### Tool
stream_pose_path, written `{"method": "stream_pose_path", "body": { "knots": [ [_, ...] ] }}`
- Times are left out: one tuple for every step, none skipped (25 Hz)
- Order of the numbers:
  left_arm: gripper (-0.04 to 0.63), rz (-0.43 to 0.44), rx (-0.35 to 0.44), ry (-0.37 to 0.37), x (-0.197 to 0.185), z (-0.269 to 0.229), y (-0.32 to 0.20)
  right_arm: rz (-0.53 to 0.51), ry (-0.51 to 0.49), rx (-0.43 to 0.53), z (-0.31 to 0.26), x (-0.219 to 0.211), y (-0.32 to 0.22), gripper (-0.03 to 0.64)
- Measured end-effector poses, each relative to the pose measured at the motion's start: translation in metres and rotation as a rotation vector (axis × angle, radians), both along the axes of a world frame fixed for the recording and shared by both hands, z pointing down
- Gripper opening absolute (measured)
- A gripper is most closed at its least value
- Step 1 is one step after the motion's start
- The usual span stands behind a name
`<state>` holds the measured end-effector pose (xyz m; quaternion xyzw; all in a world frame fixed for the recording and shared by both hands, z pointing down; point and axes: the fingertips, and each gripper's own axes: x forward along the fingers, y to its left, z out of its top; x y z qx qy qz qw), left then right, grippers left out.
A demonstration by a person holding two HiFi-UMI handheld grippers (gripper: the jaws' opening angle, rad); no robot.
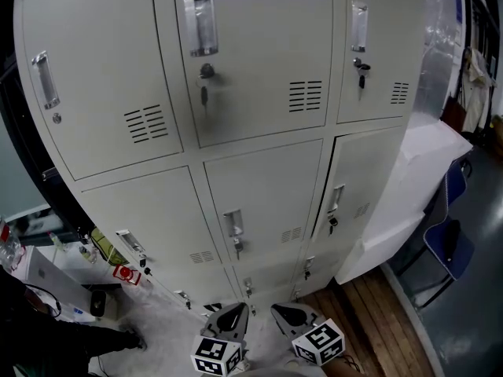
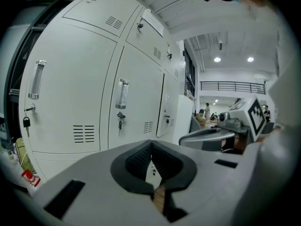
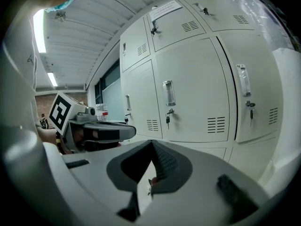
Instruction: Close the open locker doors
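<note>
The grey locker bank (image 1: 259, 77) fills the head view. Its middle-row right door (image 1: 363, 181) stands slightly ajar, with a dark gap along its left edge; keys hang in its lock. The other doors look flush. That ajar door also shows in the right gripper view (image 3: 256, 100) and in the left gripper view (image 2: 175, 108). My left gripper (image 1: 236, 311) and right gripper (image 1: 280, 311) hang side by side low in front of the lockers, well short of any door. Both are shut with nothing between the jaws: left gripper (image 2: 151, 143), right gripper (image 3: 152, 143).
A white boxy unit (image 1: 420, 179) stands against the lockers' right side, with a blue chair (image 1: 449, 246) beyond it. Wooden floor (image 1: 369, 320) lies below on the right. A cluttered table (image 1: 47, 277) stands at the lower left. Keys (image 1: 204, 94) hang from several locks.
</note>
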<state>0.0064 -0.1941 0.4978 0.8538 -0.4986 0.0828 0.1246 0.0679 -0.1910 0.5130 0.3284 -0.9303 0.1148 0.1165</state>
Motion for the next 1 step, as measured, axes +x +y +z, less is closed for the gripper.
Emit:
{"method": "stream_pose_path", "body": {
  "knots": [
    [0.015,0.001,0.0,0.001,0.0002,0.0,0.0,-0.001,0.0,-0.002,0.0002,-0.0002,0.0002,0.026]
  ]
}}
